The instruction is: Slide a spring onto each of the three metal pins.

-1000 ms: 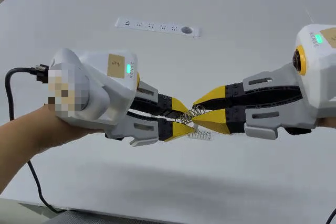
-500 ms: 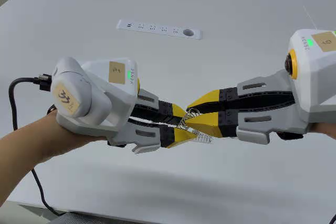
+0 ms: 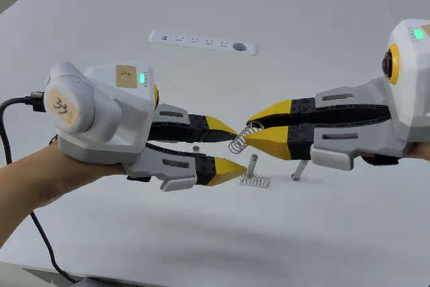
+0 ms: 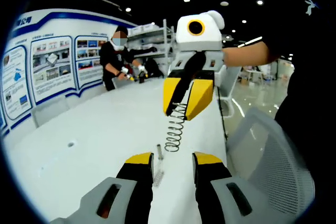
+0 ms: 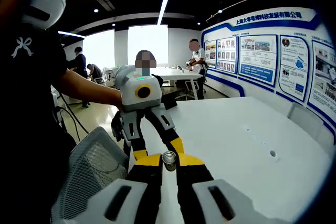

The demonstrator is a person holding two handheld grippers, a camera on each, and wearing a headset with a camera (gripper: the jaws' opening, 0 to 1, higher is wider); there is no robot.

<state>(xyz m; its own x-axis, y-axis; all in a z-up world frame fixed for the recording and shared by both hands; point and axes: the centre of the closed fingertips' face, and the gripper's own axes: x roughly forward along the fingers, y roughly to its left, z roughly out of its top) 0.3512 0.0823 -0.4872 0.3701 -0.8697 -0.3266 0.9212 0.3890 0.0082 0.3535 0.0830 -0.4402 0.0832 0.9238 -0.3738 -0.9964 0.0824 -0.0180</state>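
**Desk:** What do the tools have hold of?

**Me:** My right tool (image 3: 248, 130) pinches one end of a spring (image 3: 242, 139) between its yellow tips, with the jaws drawn almost together on the wire. The rest of the coil hangs free off those tips, toward my left tool (image 3: 236, 151). In the right gripper view the coil sits end-on, squarely between the two jaws.

**Desk:** And the left?

**Me:** Its jaws are spread wide with nothing between them. Its tips face the right tool's tips at close range, and the hanging spring is directly ahead of the gap. I cannot tell whether the upper left tip touches the coil.

**Desk:** Where are the pins?

**Me:** They are on the white bench (image 3: 322, 45), beneath the tools. One upright pin (image 3: 252, 165) stands just below the right tool's tips, its visible shaft bare. A second spring (image 3: 255, 180) lies flat just beside its foot. A tilted pin (image 3: 297, 171) stands farther back under the right tool's lower jaw, with its top hidden behind that jaw. A grey stub (image 3: 195, 148) shows through the gap between the left tool's jaws, too small to identify.

**Desk:** Anything else on the bench?

**Me:** A power strip (image 3: 201, 39) lies well beyond both tools. A black cable (image 3: 15, 102) leaves the rear of the left tool.
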